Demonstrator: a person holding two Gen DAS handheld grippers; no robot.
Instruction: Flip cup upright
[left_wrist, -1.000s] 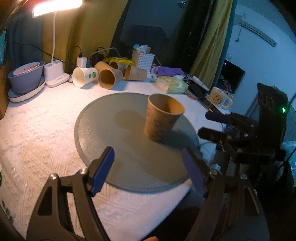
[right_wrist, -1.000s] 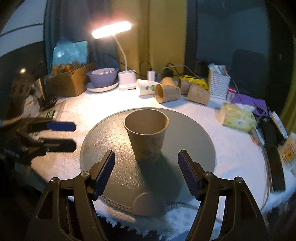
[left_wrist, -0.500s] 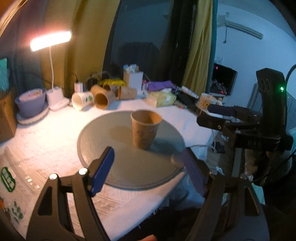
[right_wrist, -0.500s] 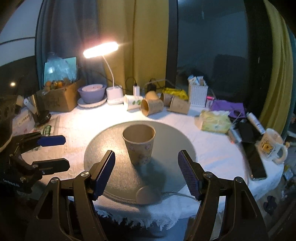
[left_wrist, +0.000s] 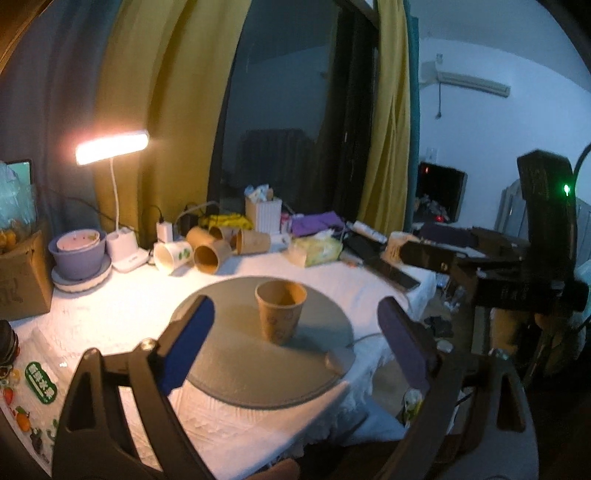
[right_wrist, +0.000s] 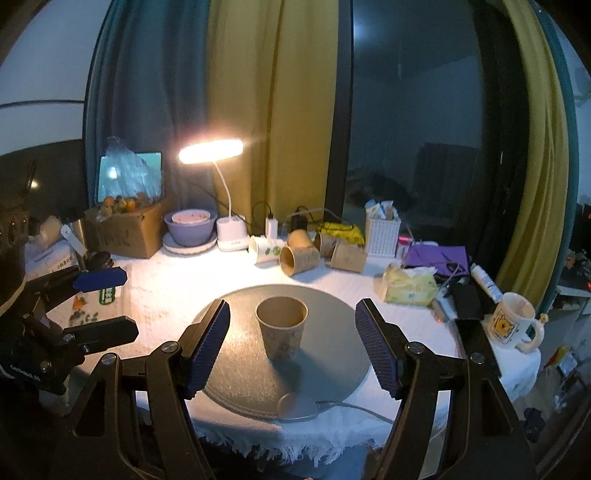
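Note:
A brown paper cup (left_wrist: 280, 314) (right_wrist: 282, 326) stands upright, mouth up, on a round grey mat (left_wrist: 236, 365) (right_wrist: 240, 365) in the middle of the white-clothed table. My left gripper (left_wrist: 295, 343) is open and empty, well back from the cup near the table's front edge. My right gripper (right_wrist: 293, 349) is open and empty, also back from the cup. The right gripper also shows at the right of the left wrist view (left_wrist: 480, 266), and the left gripper at the left of the right wrist view (right_wrist: 99, 306).
Several paper cups (right_wrist: 299, 256) lie on their sides at the back by a lit desk lamp (right_wrist: 210, 151). A purple bowl (right_wrist: 190, 229), cardboard box (right_wrist: 125, 232), white basket (right_wrist: 382, 236), tissue pack (right_wrist: 408, 286) and mug (right_wrist: 511, 321) ring the table.
Both grippers have pulled back and up from the cup, which looks smaller and farther now. The cup stays upright on the mat.

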